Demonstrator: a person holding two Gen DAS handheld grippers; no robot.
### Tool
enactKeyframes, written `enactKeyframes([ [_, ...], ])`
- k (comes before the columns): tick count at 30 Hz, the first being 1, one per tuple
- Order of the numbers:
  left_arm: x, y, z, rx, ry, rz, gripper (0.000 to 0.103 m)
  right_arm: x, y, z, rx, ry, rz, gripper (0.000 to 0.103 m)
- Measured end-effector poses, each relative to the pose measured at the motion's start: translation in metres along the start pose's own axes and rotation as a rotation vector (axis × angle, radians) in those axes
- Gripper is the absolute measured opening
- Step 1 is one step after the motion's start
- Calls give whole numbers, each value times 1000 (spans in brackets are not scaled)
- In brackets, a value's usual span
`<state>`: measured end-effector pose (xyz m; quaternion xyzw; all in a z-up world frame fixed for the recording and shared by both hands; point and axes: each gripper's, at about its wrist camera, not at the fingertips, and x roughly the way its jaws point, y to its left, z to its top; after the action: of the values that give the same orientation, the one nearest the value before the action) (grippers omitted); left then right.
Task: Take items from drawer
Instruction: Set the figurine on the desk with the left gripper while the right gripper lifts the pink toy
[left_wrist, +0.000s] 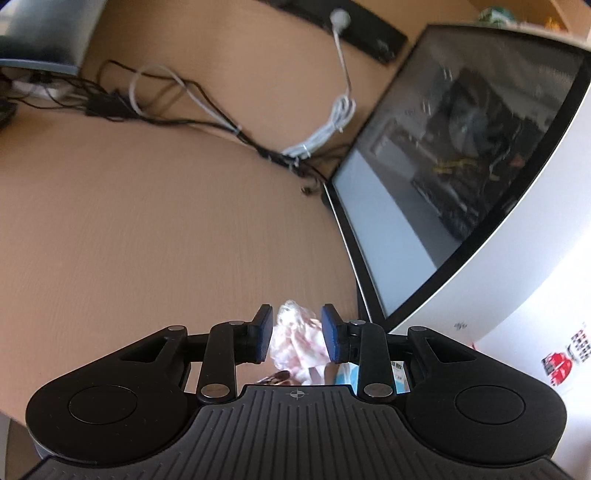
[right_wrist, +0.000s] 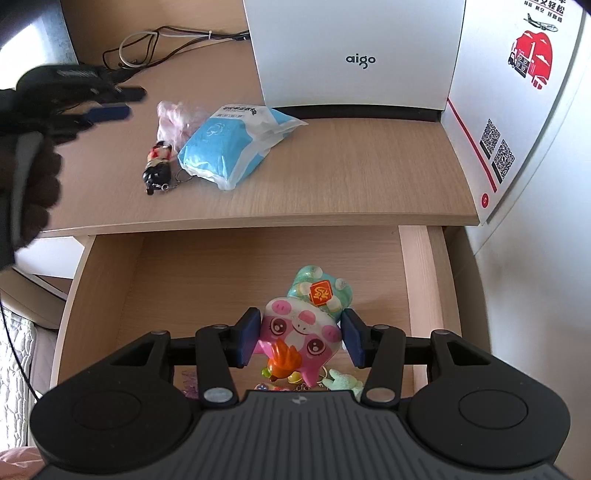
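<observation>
One pig toy (right_wrist: 301, 332) in the drawer (right_wrist: 110, 295), seemingly gripped by the right gripper (right_wrist: 301, 338).

My right gripper (right_wrist: 301, 339) is matte black, with a ribbed central housing, two round side lobes with shallow discs, silver pivot screws on the linkage bars, and blue pads (right_wrist: 246, 338) on its fingers. My left gripper (left_wrist: 297, 338) shows the same black build, blue pads and a small crosshair mark on its ribbed housing.
</observation>
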<state>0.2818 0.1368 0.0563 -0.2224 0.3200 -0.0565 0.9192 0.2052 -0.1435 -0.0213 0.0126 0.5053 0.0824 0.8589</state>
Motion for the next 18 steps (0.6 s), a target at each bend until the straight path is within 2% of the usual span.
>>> enactKeyframes([
  [3, -18, 6, -4, -8, 1, 1, 32, -1, -1, 1, -4, -11, 0, 48],
  [9, -39, 17, -30, -47, 55, 19, 32, -5, -4, 9, -10, -38, 9, 48],
  [14, -41, 21, -58, -41, 179, 22, 32, -9, -2, 28, -17, -84, 9, 48],
  [18, -45, 24, -76, -23, 255, 10, 32, -16, -4, 57, -13, -147, 8, 48],
])
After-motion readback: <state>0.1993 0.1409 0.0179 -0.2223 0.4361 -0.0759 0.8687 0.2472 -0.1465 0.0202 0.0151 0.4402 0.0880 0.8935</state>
